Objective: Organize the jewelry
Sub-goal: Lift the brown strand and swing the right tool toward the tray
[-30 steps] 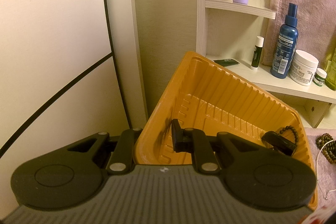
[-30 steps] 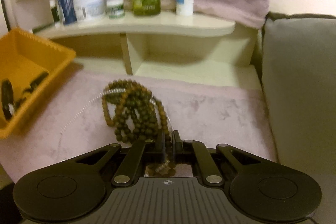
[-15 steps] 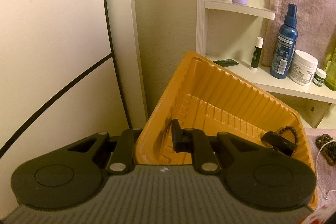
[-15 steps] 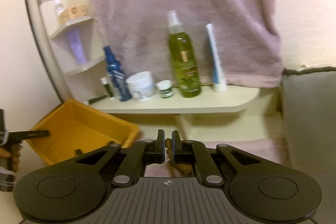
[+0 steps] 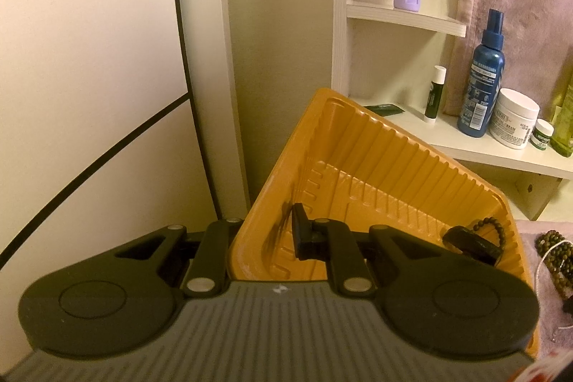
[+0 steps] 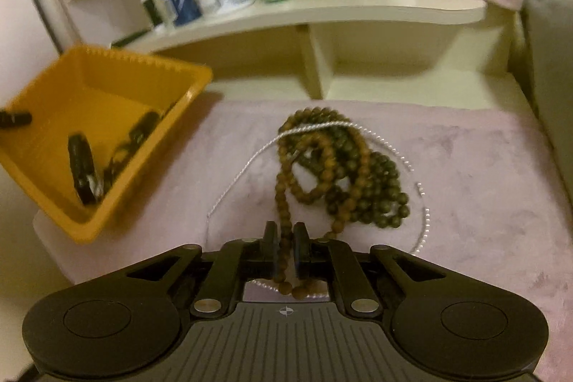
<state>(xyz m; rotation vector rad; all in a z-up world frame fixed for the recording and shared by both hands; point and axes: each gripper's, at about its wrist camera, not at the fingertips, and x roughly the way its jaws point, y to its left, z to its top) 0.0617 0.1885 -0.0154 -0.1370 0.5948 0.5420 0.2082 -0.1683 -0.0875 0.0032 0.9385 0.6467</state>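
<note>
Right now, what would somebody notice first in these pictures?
Probably the bright orange tray, tipped up at the left with the left tongs pinching its wall. Next, the tangle of brown beads on the pink cloth, one strand running between the right tongs as they open.

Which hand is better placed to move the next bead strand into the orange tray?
Right. The right tool is opening with a brown bead strand between its pads; the left tool is clamped on the orange plastic tray's wall, tilting it.
</note>
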